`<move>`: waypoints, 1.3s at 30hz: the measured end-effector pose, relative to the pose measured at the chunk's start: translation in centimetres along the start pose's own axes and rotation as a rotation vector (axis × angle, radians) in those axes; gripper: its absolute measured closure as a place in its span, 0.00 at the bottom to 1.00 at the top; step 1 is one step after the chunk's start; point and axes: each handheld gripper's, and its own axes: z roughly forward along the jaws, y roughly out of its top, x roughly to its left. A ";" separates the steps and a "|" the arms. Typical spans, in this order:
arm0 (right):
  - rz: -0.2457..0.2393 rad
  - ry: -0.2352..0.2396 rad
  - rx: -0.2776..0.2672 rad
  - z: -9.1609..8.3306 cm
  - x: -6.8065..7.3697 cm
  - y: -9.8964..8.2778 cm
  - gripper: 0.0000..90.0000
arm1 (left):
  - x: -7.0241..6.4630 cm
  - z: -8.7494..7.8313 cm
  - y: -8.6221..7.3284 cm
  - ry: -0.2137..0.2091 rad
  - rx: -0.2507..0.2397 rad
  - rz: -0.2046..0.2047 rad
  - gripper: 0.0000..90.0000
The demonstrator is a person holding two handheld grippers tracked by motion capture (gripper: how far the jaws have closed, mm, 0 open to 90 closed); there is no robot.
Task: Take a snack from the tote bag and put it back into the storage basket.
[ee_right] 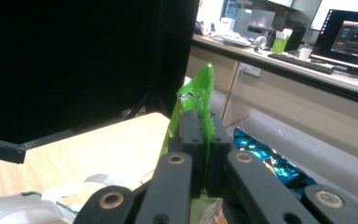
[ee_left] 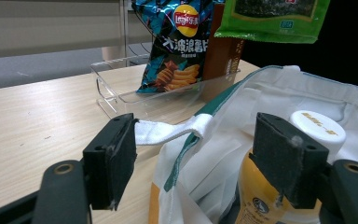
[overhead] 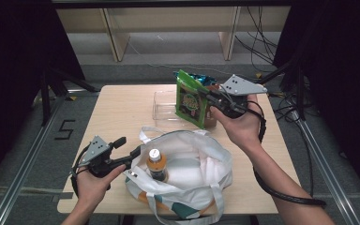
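We have the green snack packet [overhead: 191, 101] pinched by its top seam between the jaws of our right gripper [ee_right: 204, 154], which are pressed together on the crimped edge. It hangs below them, lifted clear of the clear tray [overhead: 165, 108] at the far side of the table [overhead: 117, 112]. We judge it light and soft: a puffed foil packet that will sway and crackle, with contents that crush easily. The seam is the right place to hold, since it is flat, stiff and ridged, so the pads bite without squeezing what is inside. The film looks slick, so a grip on the bulging belly would likely slide.

Our left gripper [ee_left: 196, 154] stands with its jaws spread. Between them lies the white strap [ee_left: 168, 130] of the cloth bag [overhead: 201, 164], not pinched as far as we can tell. An orange bottle [ee_left: 279, 186] with a white cap stands inside the bag, partly behind the right-hand jaw. The bag is limp cloth and its mouth will sag shut, so we think the rim needs holding open while the packet comes over.

Beyond the spread jaws, a blue crisp packet [ee_left: 177, 46] and a brown box [ee_left: 221, 60] stand in the tray.
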 end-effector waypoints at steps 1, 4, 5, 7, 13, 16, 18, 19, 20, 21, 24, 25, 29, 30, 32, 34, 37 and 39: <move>0.016 -0.003 0.006 0.0 0.1 0.0 1.00 | 0.0 0.0 0.0 -0.001 0.000 0.000 0.33; 0.010 -0.006 0.008 0.2 0.0 0.0 1.00 | 0.0 0.0 0.0 0.000 -0.002 -0.002 0.33; 0.023 -0.012 0.019 0.2 0.0 0.0 1.00 | 0.0 0.0 0.0 0.000 -0.002 -0.002 0.33; 0.034 -0.010 0.021 0.4 0.0 -0.1 1.00 | 0.0 0.0 0.0 0.000 -0.002 -0.004 0.33; 0.014 -0.023 0.020 0.9 -0.2 -0.3 1.00 | 0.0 0.0 0.0 -0.001 -0.001 -0.003 0.33; 0.017 -0.023 0.020 1.2 -0.2 -0.4 1.00 | 0.0 0.0 0.0 0.001 0.000 -0.005 0.33; 0.031 -0.018 0.030 1.3 -0.2 -0.5 1.00 | 0.0 0.0 0.0 0.001 -0.001 -0.005 0.33; 0.033 -0.021 0.035 1.3 -0.2 -0.5 1.00 | 0.0 0.0 0.0 -0.001 -0.001 -0.004 0.33; 0.010 -0.030 0.018 1.4 -0.4 -0.5 1.00 | 0.0 0.0 0.0 -0.001 -0.001 -0.007 0.33; 0.021 -0.030 0.031 1.4 -0.3 -0.5 1.00 | 0.0 0.0 0.0 -0.002 -0.001 -0.005 0.33; 0.032 -0.023 0.035 1.7 -0.2 -0.6 1.00 | 0.0 0.0 0.0 -0.001 -0.001 -0.004 0.33; -0.004 -0.037 0.017 1.9 -0.5 -0.6 1.00 | 0.0 0.0 0.0 -0.001 -0.001 -0.005 0.33; 0.016 -0.030 0.040 2.1 -0.4 -0.7 1.00 | 0.0 0.0 0.0 -0.001 0.001 -0.006 0.33; 0.013 -0.036 0.029 2.2 -0.4 -0.8 1.00 | 0.0 0.0 0.0 0.000 0.001 -0.006 0.33; 0.030 -0.034 0.036 2.3 -0.4 -0.8 1.00 | 0.0 0.0 0.0 -0.001 0.000 -0.006 0.33; 0.028 -0.038 0.039 2.4 -0.5 -0.9 1.00 | 0.0 0.0 0.0 0.000 0.000 -0.007 0.33; 0.034 -0.047 0.038 2.6 -0.6 -1.1 1.00 | 0.1 0.0 0.0 0.000 0.000 -0.006 0.33; 0.019 -0.053 0.034 2.7 -0.8 -1.2 1.00 | 0.1 0.0 0.0 -0.007 -0.007 -0.010 0.33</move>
